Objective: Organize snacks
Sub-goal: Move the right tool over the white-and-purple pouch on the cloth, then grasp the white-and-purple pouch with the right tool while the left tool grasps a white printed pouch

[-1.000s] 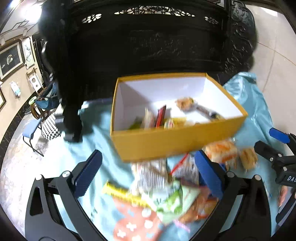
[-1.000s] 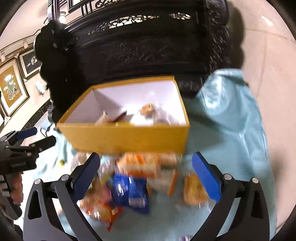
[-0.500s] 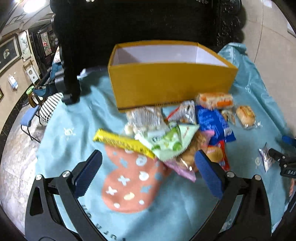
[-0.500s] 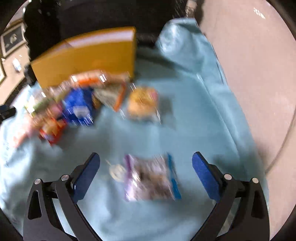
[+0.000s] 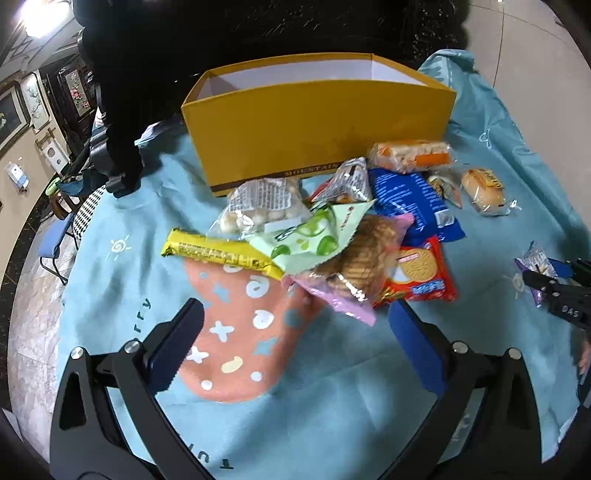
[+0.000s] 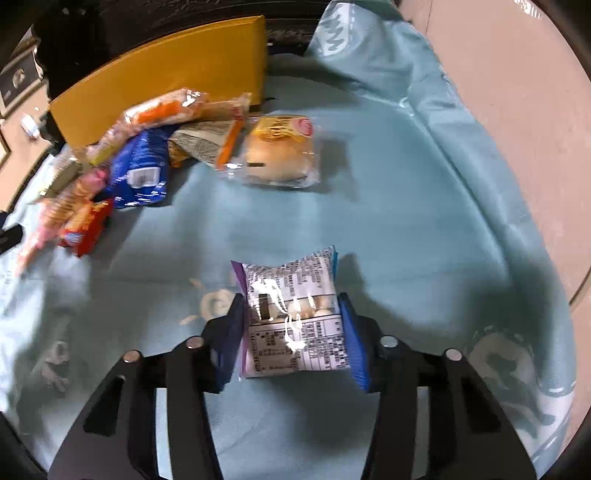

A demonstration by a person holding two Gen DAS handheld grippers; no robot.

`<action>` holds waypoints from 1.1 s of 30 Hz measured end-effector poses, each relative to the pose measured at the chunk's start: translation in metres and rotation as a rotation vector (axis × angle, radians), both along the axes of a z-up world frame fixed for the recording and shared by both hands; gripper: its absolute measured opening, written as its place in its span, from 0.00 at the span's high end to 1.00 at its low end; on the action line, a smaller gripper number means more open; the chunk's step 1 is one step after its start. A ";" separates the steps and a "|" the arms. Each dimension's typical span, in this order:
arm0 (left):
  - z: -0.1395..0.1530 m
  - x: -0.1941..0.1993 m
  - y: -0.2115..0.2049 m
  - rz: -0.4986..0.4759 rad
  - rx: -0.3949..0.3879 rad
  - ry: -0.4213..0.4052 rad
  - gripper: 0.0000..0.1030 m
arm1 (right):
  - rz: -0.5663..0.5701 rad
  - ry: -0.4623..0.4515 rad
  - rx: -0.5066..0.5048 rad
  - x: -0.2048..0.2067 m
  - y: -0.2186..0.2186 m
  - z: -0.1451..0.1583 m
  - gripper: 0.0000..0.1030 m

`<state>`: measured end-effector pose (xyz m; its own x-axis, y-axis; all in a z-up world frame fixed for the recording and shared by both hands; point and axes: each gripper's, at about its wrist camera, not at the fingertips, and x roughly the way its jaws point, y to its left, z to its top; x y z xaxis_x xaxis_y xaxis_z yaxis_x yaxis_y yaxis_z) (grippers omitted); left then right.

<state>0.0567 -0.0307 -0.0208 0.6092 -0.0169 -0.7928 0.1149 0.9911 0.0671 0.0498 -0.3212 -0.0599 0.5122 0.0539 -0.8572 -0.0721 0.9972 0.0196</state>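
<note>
A yellow cardboard box (image 5: pixel 317 122) stands at the back of a light blue cloth. A heap of wrapped snacks lies in front of it: a yellow bar (image 5: pixel 218 253), a green packet (image 5: pixel 314 238), a pink biscuit pack (image 5: pixel 358 269), a red biscuit pack (image 5: pixel 419 275), a blue packet (image 5: pixel 410 201). My left gripper (image 5: pixel 295 341) is open and empty just short of the heap. My right gripper (image 6: pixel 291 332) is shut on a small purple-edged snack packet (image 6: pixel 291 317) down on the cloth; it also shows in the left wrist view (image 5: pixel 537 266).
A wrapped bun (image 6: pixel 280 149) and an orange-striped pack (image 6: pixel 162 110) lie near the box's right corner (image 6: pixel 255 59). The cloth (image 6: pixel 406 206) hangs over the table's right edge, with tiled floor (image 6: pixel 517 92) beyond. Dark carved furniture (image 5: pixel 258 29) stands behind the box.
Both grippers drew back from the box and dropped lower. My right gripper swung right to the purple-edged packet and closed on it. The left gripper stayed open.
</note>
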 end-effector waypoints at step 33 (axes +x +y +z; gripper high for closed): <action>-0.010 0.046 0.102 0.111 -0.060 0.034 0.02 | 0.144 -0.098 0.218 -0.013 0.031 0.029 0.55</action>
